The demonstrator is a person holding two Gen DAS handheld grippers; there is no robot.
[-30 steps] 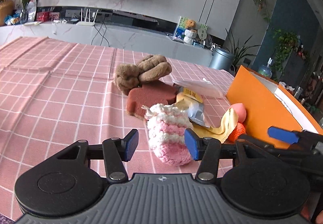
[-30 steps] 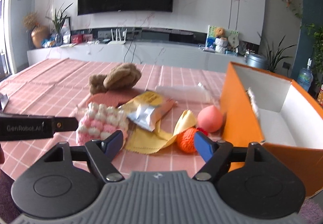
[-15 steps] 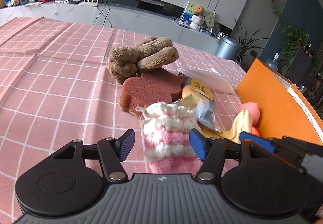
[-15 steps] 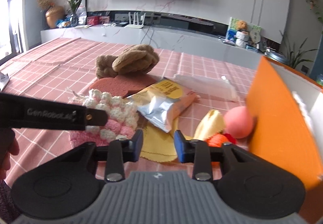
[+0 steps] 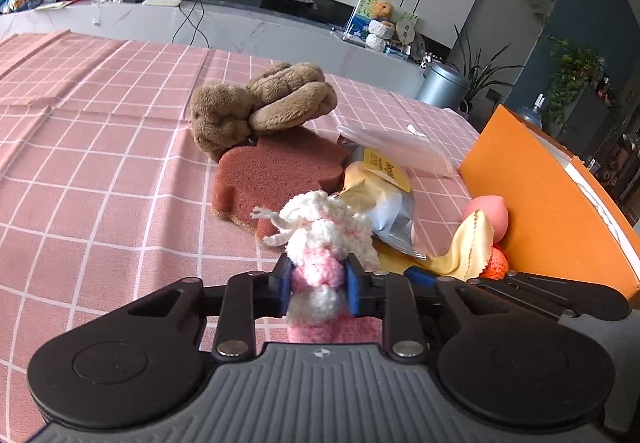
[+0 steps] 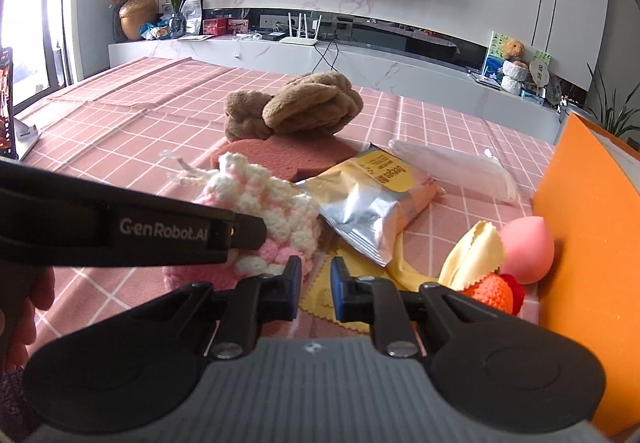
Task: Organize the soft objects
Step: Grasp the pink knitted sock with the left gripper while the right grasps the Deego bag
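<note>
**Risk: knit pouch slips from a narrow pinch**

The left gripper [image 5: 316, 285] has its fingers clamped on the pink-and-white knit pouch [image 5: 320, 243], low over the bench [image 5: 100, 163], level and pointing forward. The yarn compresses, so the pouch may slip or drag the foil packet [image 5: 384, 211] beside it. The right gripper [image 6: 316, 289] hovers low over the yellow cloth [image 6: 472, 251], its fingers nearly together on nothing. The orange box [image 6: 580, 223] stands right.

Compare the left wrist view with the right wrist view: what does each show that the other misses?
Left only: the left tongs pinching the pink-and-white crochet pouch, and a grey bin. Right only: the right tongs nearly closed on nothing, and a gold vase. Both: the brown plush, sponge, snack packet, yellow cloth, and orange box.
</note>
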